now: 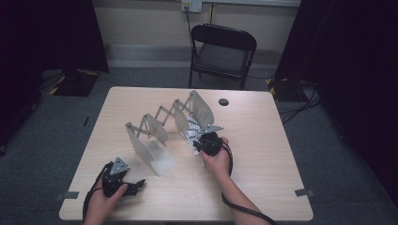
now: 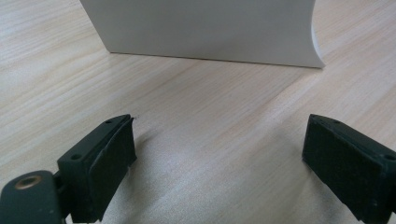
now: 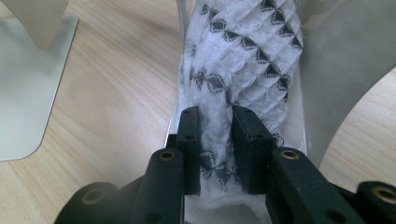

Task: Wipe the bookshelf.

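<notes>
Right gripper [image 3: 215,140] pinches 1 cloth [image 3: 243,56], 1 rack [image 1: 155,126].

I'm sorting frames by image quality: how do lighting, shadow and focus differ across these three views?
High view: dim overall, dark curtains at both sides, the table palely lit. Left gripper view: bright and even, soft shadows under the open left gripper, its pads slightly blurred. Right gripper view: patterned cloth sharp and well lit, right gripper body soft up close.

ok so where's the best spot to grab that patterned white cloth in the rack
Grip the near end of the cloth, from the open front of the rack. It lies bunched in a narrow slot between two metal plates, so only that end is free. The right gripper is already pinching a fold there.
</notes>
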